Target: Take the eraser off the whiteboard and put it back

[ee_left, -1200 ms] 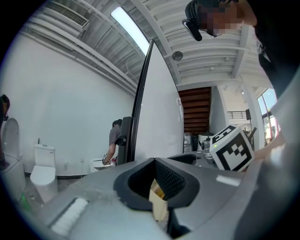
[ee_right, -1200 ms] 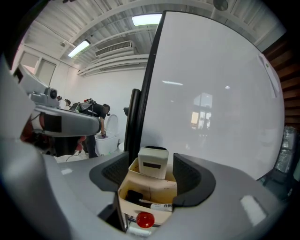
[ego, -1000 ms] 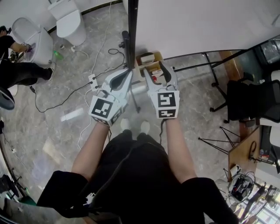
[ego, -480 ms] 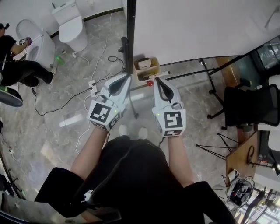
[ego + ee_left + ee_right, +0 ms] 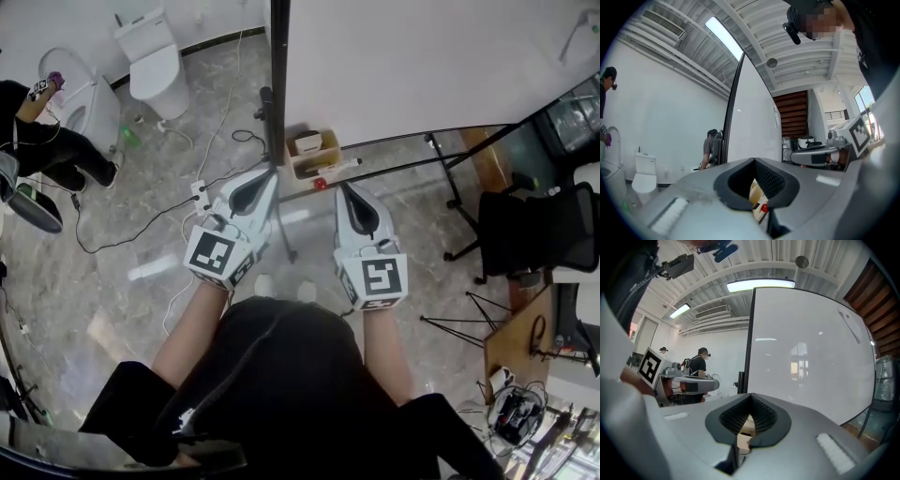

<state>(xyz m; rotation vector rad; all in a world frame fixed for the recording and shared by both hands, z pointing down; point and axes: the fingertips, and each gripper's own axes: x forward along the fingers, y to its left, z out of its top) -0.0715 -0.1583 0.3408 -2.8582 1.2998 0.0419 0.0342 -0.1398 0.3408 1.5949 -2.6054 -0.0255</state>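
Directly below the camera, bare forearms come out of a black top (image 5: 281, 375), each hand carrying a smooth grey plastic gripper. Each gripper bears a cube with a square black-and-white marker: the left cube (image 5: 218, 255) and the right cube (image 5: 380, 277). These patterns are the only print that can be made out; no words are legible.

The left gripper (image 5: 270, 173) has its ribbed black pads meeting at the tip around an oval hollow, with nothing between them. The right gripper (image 5: 343, 187) is likewise closed and empty. A second ago its jaws stood apart close over the box; both grippers now sit further back from it, toward the person.

Under them lies a glossy, marble-veined floor (image 5: 122, 281) with thin cables trailing across it. Just beyond the tips, a tan open-topped box (image 5: 330, 148) sits at the foot of the board. A small pale block in it looks to be the eraser (image 5: 307, 142), untouched by either gripper. A marker pen (image 5: 339, 166) lies beside the box, with a round red cap (image 5: 321, 184) near its end.

Behind rises the whiteboard (image 5: 422, 56) — broad, blank and matte — edged by a black post (image 5: 279, 56). Farther off stand a white toilet (image 5: 155, 56), a black office chair (image 5: 530, 230) and another person (image 5: 37, 141) in dark clothes.
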